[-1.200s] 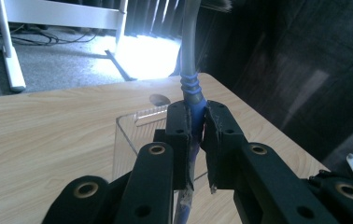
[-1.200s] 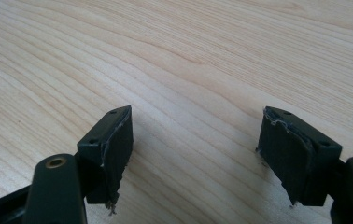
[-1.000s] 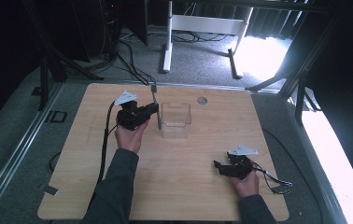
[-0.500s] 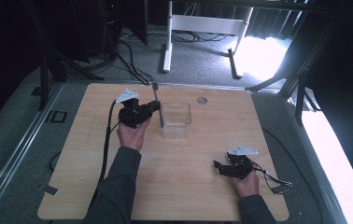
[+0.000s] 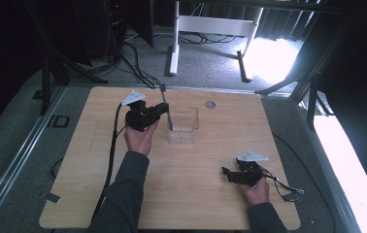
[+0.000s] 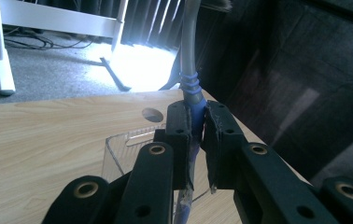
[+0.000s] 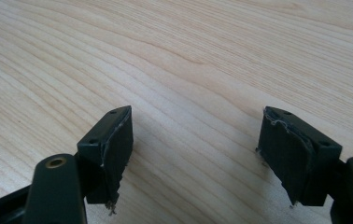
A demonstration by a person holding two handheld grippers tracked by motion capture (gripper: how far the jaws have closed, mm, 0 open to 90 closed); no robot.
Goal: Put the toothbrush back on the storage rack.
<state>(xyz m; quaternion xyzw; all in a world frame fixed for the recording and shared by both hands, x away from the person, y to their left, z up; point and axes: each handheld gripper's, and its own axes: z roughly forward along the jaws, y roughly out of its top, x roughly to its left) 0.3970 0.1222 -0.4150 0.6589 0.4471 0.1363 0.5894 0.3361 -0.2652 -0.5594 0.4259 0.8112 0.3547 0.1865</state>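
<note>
Currently, on the left of the pale wooden surface (image 5: 94,184), the left tongs (image 5: 161,109) are clamped on a slim grey-and-blue toothbrush (image 5: 166,108), held close to upright with its bristled head uppermost. In the left gripper view the two black jaws pinch the blue part of the handle (image 6: 195,109), while the grey neck rises above them and the lower end points down over the near wall of a clear, open-topped plastic box (image 6: 118,149). From the high view that transparent rectangular box (image 5: 183,127) sits just right of the left tongs, near the middle of the surface. Further right and nearer the person, the right tongs (image 5: 227,173) rest low over bare wood with jaws spread wide and nothing between them, well apart from the box. Judging from this, the step in hand is carrying the toothbrush to the box. Next it would need the left tongs to bring the lower end inside the box walls, lower it, then loosen the jaws.
</note>
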